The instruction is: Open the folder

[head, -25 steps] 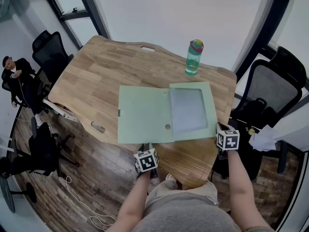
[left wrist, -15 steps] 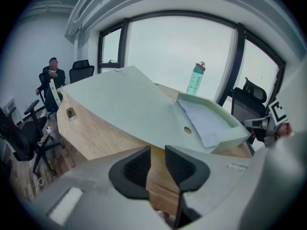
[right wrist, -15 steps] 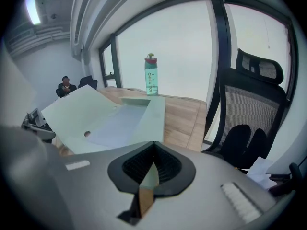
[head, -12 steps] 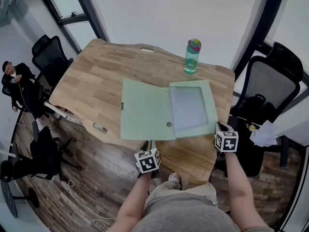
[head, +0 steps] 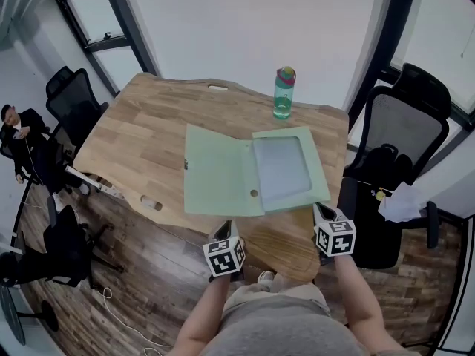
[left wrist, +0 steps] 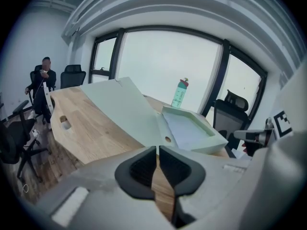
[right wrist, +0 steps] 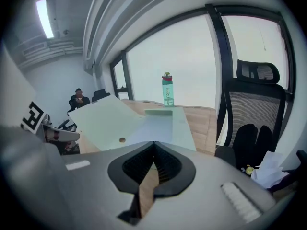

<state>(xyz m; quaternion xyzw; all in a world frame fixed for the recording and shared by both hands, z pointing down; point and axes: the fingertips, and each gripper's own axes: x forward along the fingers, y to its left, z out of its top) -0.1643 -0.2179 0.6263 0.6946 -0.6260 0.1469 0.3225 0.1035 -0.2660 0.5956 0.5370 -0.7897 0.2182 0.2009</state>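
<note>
The pale green box folder (head: 219,170) lies open on the wooden table (head: 141,139). Its lid is spread flat to the left, and its tray (head: 286,170) with a white sheet sits on the right. In the left gripper view the open folder (left wrist: 187,131) is ahead of the jaws. My left gripper (head: 225,232) hovers off the table's near edge, clear of the folder. Its jaws have just been closing and now stand shut with nothing between them (left wrist: 157,150). My right gripper (head: 319,210) is by the tray's near right corner, not touching it, shut and empty (right wrist: 154,145).
A teal water bottle (head: 283,93) stands at the table's far edge behind the folder. A black office chair (head: 404,124) is on the right, with crumpled white paper (head: 402,202) near it. More chairs (head: 70,95) and a seated person (head: 18,136) are on the left.
Both grippers have drawn back from the folder toward the body and risen. The left jaws have closed. The folder stays open and flat.
</note>
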